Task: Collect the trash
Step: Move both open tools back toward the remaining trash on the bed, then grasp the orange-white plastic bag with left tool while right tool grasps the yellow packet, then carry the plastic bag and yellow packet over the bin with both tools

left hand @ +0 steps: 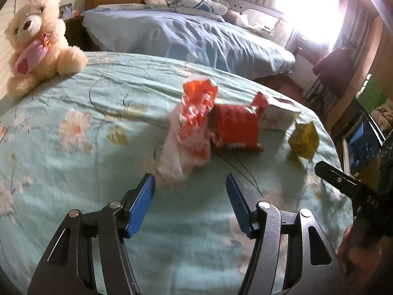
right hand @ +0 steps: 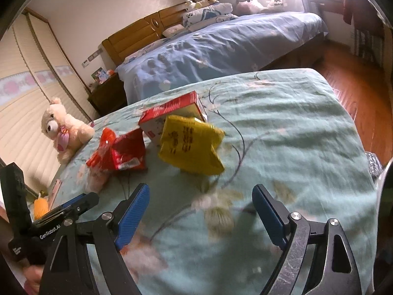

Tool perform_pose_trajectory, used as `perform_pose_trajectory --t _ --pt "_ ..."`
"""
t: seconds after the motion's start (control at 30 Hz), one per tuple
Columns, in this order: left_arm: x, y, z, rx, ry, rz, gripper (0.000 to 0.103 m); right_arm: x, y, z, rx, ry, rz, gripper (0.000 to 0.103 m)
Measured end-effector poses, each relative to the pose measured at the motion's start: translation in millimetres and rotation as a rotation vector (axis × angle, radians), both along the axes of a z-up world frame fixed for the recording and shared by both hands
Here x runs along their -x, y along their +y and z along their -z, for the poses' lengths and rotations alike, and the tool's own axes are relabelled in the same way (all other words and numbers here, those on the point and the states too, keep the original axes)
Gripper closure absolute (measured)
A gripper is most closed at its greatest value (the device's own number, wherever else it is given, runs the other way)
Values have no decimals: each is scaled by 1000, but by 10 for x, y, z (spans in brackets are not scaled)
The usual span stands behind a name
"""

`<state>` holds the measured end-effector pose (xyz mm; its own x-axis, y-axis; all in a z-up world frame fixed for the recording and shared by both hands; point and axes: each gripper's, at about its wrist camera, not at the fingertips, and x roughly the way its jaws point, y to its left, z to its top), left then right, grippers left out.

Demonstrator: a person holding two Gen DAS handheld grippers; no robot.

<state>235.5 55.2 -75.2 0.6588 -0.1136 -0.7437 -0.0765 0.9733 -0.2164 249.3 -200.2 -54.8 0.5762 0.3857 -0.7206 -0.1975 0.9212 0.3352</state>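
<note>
Both grippers hover with fingers released and empty over a green floral bed [left hand: 73, 93]. Just beyond the left gripper [left hand: 190, 184] stands a crumpled orange-and-white wrapper [left hand: 191, 127], a red packet [left hand: 235, 127] beside it. A yellow packet [right hand: 190, 145] lies ahead of the right gripper [right hand: 200, 194], against a red-and-white box [right hand: 172, 110]. Open bedspread stretches right to the edge.

Daylight is flooding in through a window [left hand: 316, 9] at the upper right of both views, blowing out to pure white and washing haze over the far blue bed [left hand: 186, 36]. The nearer green bedspread [left hand: 73, 147] is sitting in softer, even light. Motion blur is smearing the orange wrapper [left hand: 189, 127] and the yellow packet [right hand: 190, 145]. Fisheye distortion is bending the room's lines, and dark vignetting is closing in on the corners.
</note>
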Motion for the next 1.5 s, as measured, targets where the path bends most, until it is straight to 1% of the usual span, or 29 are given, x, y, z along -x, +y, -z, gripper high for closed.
perform_pose_trajectory --t 0.23,0.33,0.37,0.4,0.43,0.47,0.5,0.63,0.87,1.07,1.27,1.5 --pt "-188 -4 7 -23 -1 26 42 -201 117 -3 26 -14 -3 16" --pt "-237 -15 34 -22 7 39 42 -241 153 18 41 -9 -7 19" --pt "-245 -15 38 -24 8 40 47 -241 155 24 43 -9 -6 24" --pt "-247 -20 42 -24 8 44 58 -242 158 32 47 -7 -6 28" --pt "-252 -25 48 -21 10 52 62 -243 157 43 50 -3 -6 37" --pt "-250 -30 50 -21 13 57 68 -235 152 51 50 -1 -4 38" --pt "-244 -35 49 -23 12 59 70 -228 147 42 49 -6 -1 38" --pt "-177 -35 25 -36 -6 52 75 -148 122 -9 53 -29 4 38" --pt "112 8 -11 9 -21 24 78 20 48 -34 38 -22 6 38" --pt "390 -100 -68 35 -34 41 78 255 -53 -91 26 -20 12 38" --pt "609 -357 -133 48 -47 102 78 521 -203 -138 20 -22 24 38" --pt "755 -707 -168 54 -51 187 78 816 -421 -193 13 -30 55 38"
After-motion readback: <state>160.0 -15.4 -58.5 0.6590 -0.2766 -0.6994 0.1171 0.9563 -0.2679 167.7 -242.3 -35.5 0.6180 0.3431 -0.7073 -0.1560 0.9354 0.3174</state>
